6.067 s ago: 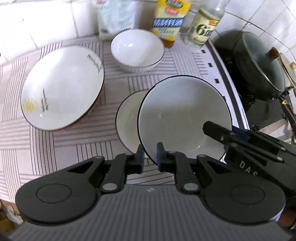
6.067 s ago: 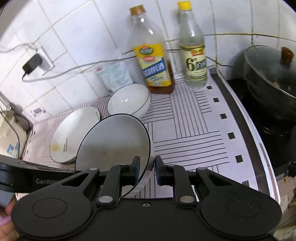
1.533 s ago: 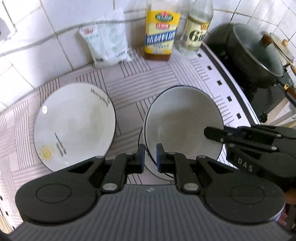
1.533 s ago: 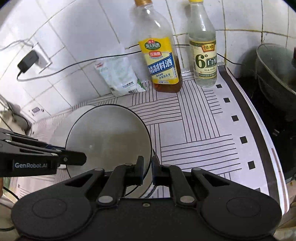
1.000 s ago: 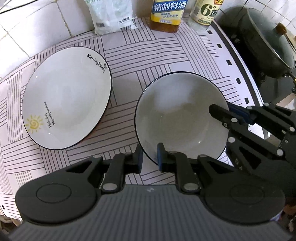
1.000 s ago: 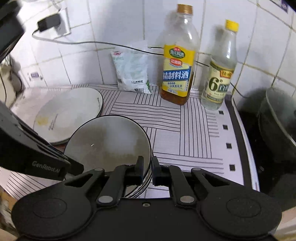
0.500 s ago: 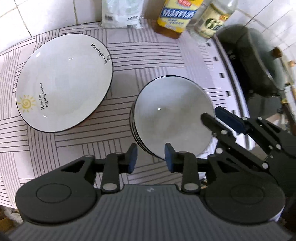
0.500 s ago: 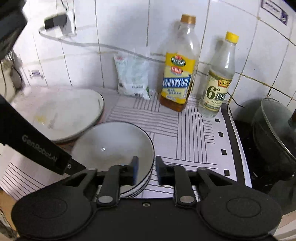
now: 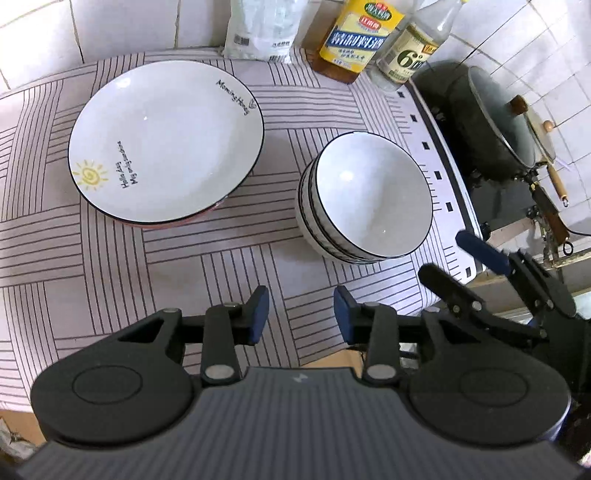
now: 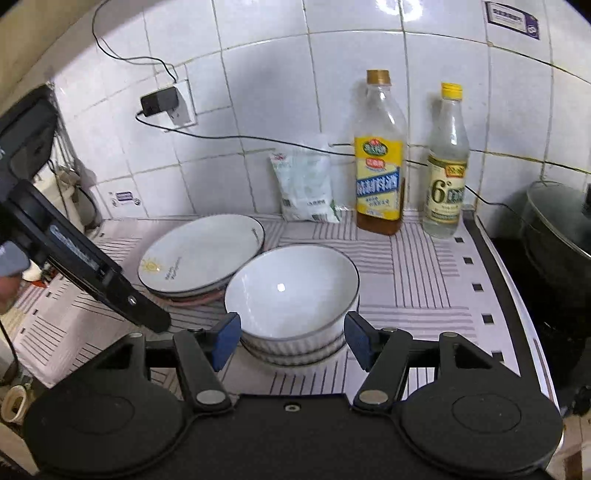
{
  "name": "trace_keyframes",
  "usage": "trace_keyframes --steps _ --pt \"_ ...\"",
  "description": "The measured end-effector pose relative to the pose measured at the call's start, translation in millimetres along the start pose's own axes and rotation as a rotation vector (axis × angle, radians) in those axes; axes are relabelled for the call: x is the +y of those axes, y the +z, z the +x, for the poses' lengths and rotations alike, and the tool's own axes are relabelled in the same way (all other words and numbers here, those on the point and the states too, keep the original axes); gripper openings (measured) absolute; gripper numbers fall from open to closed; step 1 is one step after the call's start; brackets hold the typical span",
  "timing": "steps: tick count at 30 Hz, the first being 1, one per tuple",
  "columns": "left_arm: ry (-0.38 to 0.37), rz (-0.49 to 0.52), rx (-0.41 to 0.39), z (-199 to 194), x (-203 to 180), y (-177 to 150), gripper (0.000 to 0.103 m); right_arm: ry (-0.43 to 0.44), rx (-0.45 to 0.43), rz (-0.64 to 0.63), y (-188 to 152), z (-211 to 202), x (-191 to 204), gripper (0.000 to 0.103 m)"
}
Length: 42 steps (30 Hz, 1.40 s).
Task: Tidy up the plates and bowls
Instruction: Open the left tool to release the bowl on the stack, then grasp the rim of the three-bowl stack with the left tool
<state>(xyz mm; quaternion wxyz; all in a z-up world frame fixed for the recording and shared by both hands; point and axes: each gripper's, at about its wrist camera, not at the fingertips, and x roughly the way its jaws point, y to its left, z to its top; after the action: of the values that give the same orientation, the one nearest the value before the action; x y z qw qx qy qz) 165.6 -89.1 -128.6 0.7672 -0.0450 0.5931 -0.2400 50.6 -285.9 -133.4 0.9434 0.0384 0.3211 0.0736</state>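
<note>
Nested bowls (image 9: pixel 364 199) (nothing inside), plate stack (image 9: pixel 166 144) beside, left gripper (image 9: pixel 301 314) and right gripper (image 10: pixel 291 334) fingers apart

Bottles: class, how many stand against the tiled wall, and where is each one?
2. The yellow-labelled bottle stands at the back of the counter, right of the white packet. The clear bottle stands just right of it, nearest the pot.

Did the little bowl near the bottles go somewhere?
Yes. It left its spot by the yellow-label bottle and now sits in the bowl stack, beside the sun plate.
</note>
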Motion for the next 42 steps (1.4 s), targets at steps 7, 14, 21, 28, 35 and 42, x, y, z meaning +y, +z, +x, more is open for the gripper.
trace_keyframes --steps 7,14,21,28,35,42 --pt "-0.027 -0.013 -0.056 -2.2 10.8 1.7 0.045 0.013 -0.033 0.027 -25.1 1.1 21.5 0.073" --pt "-0.088 -0.027 -0.153 14.5 9.4 15.7 0.055 -0.046 -0.038 0.065 -50.8 38.6 19.7 0.094" --pt "-0.083 -0.017 -0.172 51.8 4.8 28.7 0.075 -0.025 -0.013 0.006 -63.8 81.2 14.8 0.094" --pt "-0.120 -0.053 -0.149 85.0 14.0 33.0 0.071 -0.071 -0.034 0.009 -61.1 105.0 1.0 0.096" --pt "-0.130 -0.144 -0.123 91.6 27.9 39.3 0.053 -0.070 -0.034 -0.009 -55.8 111.6 3.8 0.099" --pt "-0.146 -0.095 -0.099 102.9 23.2 39.1 0.033 -0.038 -0.025 -0.005 -57.6 120.7 0.4 0.098"
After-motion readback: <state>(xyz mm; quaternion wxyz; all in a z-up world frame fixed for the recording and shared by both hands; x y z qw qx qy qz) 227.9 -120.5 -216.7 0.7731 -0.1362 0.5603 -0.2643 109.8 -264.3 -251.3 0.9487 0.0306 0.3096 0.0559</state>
